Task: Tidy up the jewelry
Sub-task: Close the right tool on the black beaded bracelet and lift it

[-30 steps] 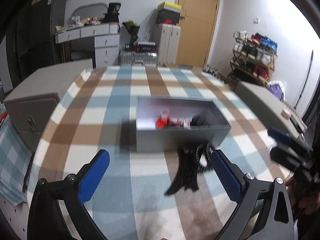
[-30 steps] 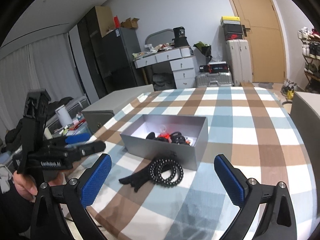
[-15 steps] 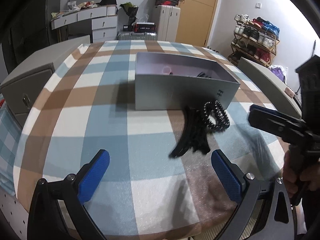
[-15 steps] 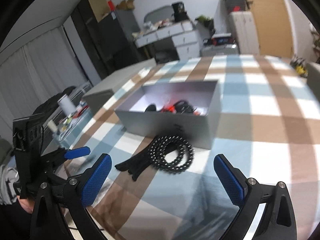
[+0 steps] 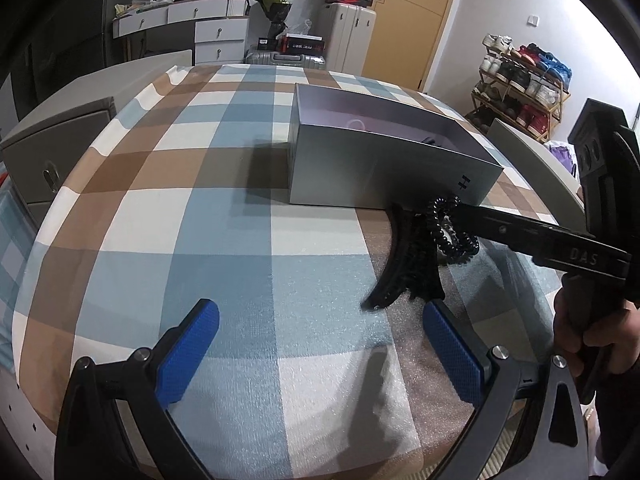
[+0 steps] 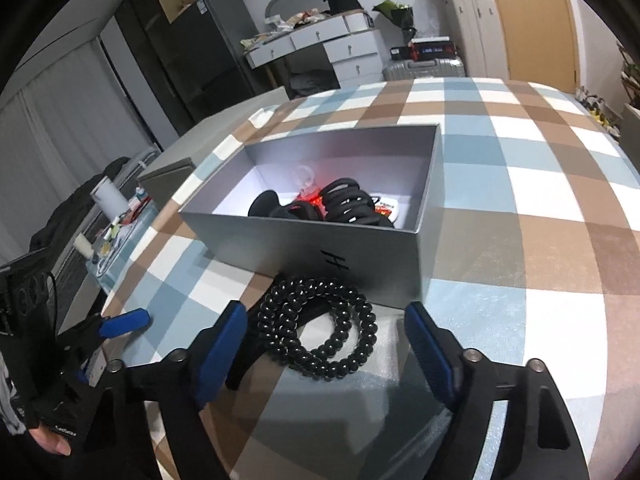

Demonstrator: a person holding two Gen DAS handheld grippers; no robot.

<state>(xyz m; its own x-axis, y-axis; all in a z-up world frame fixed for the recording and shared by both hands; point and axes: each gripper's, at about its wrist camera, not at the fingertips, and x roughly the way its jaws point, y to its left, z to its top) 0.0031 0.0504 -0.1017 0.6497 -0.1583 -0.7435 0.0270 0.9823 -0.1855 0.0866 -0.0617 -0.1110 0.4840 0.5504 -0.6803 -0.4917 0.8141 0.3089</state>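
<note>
A black beaded bracelet coil (image 6: 320, 328) lies on the checked tablecloth against the front wall of an open grey box (image 6: 320, 248). It sits between the blue pads of my right gripper (image 6: 324, 344), whose jaws are closing; small gaps still show on both sides. Part of a black hair clip (image 5: 404, 264) lies under the coil. The box holds black hair ties (image 6: 348, 204), a red piece (image 6: 312, 200) and a clear ring. My left gripper (image 5: 320, 352) hovers open over bare cloth, left of the clip. A right gripper finger (image 5: 520, 236) reaches over the coil (image 5: 452, 232).
A grey cabinet (image 5: 52, 152) stands beside the table's left edge, and another grey surface (image 5: 532, 156) on the right. White drawers (image 5: 216, 28), suitcases (image 5: 348, 36) and a shoe rack (image 5: 520, 72) line the room behind. A hand (image 5: 588, 328) grips the right tool.
My right gripper has come down and forward until the bead coil lies between its pads, and its jaws have narrowed. The left gripper sank a little early on, then held still.
</note>
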